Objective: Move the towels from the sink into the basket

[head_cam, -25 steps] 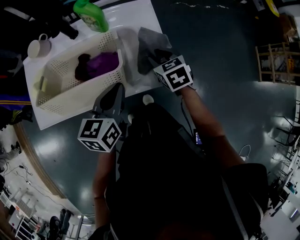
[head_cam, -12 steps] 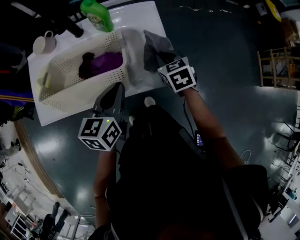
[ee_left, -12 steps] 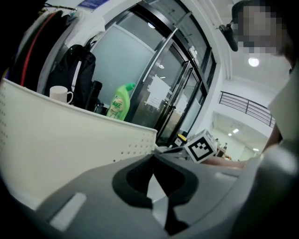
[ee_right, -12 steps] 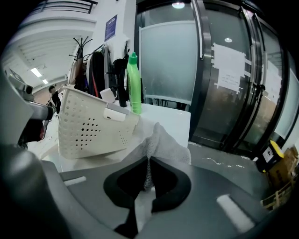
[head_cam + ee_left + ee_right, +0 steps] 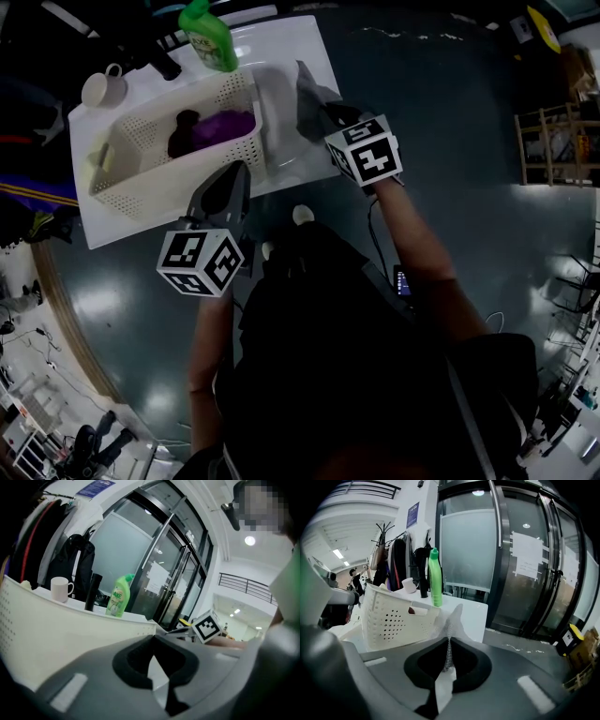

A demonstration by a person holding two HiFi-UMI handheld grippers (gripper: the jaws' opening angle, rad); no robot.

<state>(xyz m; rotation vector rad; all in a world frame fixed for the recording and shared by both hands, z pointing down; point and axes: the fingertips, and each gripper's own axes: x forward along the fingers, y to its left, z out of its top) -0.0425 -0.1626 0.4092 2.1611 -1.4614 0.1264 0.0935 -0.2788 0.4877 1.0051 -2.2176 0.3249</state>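
Note:
A white perforated basket (image 5: 178, 178) stands on the white counter (image 5: 281, 42), with a purple towel (image 5: 225, 127) and a dark towel (image 5: 185, 131) inside. Just right of the basket, my right gripper (image 5: 328, 117) is shut on a grey towel (image 5: 309, 94), which stands up in a peak. In the right gripper view a thin fold of this grey towel (image 5: 451, 623) is pinched between the closed jaws of the right gripper (image 5: 448, 660). My left gripper (image 5: 234, 178) is shut and empty at the basket's near wall (image 5: 56, 630).
A green bottle (image 5: 211, 37), a white mug (image 5: 101, 89) and a black bottle (image 5: 91, 592) stand behind the basket. The counter's front edge runs just under both grippers. Dark glossy floor lies to the right, with glass doors (image 5: 525, 564) beyond the counter.
The right gripper's jaws have closed on the grey towel and its edge now stands up higher. The left gripper has hardly moved.

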